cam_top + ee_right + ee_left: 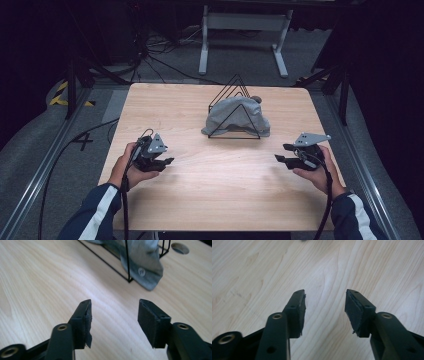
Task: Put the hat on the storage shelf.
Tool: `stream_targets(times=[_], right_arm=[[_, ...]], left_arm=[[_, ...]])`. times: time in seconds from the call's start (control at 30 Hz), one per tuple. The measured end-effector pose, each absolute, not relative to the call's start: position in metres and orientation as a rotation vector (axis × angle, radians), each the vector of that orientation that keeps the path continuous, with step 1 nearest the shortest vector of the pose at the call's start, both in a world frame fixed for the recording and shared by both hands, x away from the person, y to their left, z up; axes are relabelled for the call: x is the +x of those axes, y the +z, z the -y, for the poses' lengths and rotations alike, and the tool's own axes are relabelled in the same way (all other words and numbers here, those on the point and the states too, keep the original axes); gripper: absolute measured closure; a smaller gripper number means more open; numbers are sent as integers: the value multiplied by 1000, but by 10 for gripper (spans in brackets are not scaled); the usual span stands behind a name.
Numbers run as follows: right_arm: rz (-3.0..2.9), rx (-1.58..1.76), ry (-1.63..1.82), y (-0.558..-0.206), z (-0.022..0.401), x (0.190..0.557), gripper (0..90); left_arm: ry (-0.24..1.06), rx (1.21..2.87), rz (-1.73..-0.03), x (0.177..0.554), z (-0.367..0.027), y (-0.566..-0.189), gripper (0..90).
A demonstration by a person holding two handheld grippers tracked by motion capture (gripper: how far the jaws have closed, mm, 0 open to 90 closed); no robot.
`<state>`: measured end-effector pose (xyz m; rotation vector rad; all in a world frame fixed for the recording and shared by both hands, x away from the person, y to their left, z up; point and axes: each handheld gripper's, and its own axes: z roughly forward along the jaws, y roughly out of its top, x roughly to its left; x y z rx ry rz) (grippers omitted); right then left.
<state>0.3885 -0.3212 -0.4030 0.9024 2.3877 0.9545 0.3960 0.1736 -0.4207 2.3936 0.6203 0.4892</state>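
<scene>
A grey cloth is draped over a black wire triangular rack at the middle back of the wooden table. In the right gripper view the cloth hangs past the rack's wire base. My left gripper sits low over the table at front left, jaws apart, with only bare wood between its pads. My right gripper hovers at front right, pointing inward, open and empty; its pads frame bare wood, short of the rack.
A round hole is cut in the tabletop beyond the cloth. Off the table lie black cables on the grey floor, a white frame's legs at the back, and metal rails along both sides.
</scene>
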Motion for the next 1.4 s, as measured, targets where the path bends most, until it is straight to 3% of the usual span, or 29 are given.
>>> stream_targets(times=[0.13,0.4,0.7,0.9,1.4], right_arm=[[-2382,913,932,-413,330,378,413],[-2370,998,940,-434,356,359,338],[-2356,1114,964,-462,379,338,272],[-2301,1131,1026,-467,386,329,253],[-2278,1157,991,-468,385,330,203]], left_arm=[[469,2387,-657,388,-181,-431,375],[394,2391,-691,374,-196,-456,274],[323,2322,-688,357,-217,-473,224],[301,2236,-751,348,-229,-482,180],[310,2237,-763,347,-230,-482,162]])
